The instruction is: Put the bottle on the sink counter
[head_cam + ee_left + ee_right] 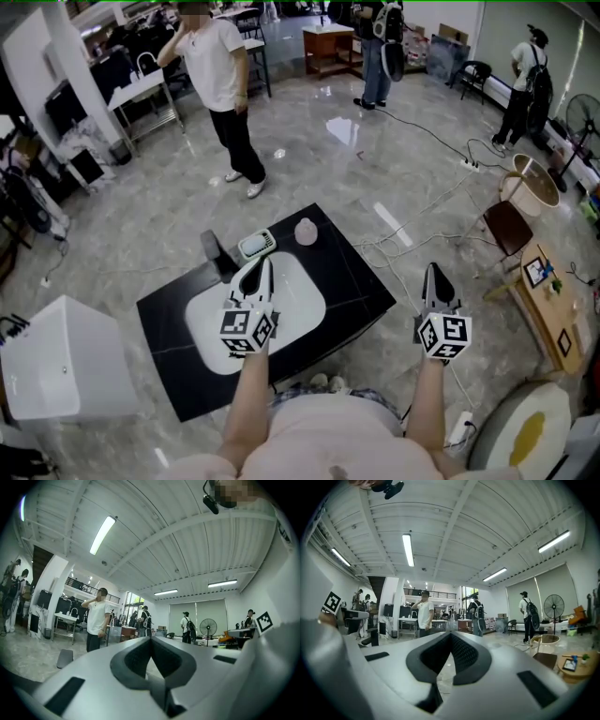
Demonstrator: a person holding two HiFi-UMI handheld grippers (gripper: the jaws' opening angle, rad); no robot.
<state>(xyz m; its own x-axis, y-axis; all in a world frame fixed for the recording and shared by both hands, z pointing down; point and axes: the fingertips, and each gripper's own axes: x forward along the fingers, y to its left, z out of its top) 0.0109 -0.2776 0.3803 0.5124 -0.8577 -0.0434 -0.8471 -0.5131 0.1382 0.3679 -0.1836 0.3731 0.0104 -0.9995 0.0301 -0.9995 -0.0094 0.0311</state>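
A black sink counter [356, 281] holds a white basin [300, 300], a black faucet [214, 251] and a small green-and-white tray [256, 246]. A small pale pink bottle [306, 231] stands on the counter's far corner, seen from above. My left gripper [257, 268] hovers over the basin, shut and empty, and its jaws meet at the tip [151, 639]. My right gripper [433, 274] hangs beyond the counter's right edge over the floor. It is also shut on nothing [451, 634]. Both gripper views look out across the room and show no bottle.
A white box [66, 370] stands at the left. Cables [412, 234] trail over the floor at the right, near a brown chair [508, 228] and a wooden table [548, 300]. A person in a white shirt [220, 84] stands beyond the counter, with others farther back.
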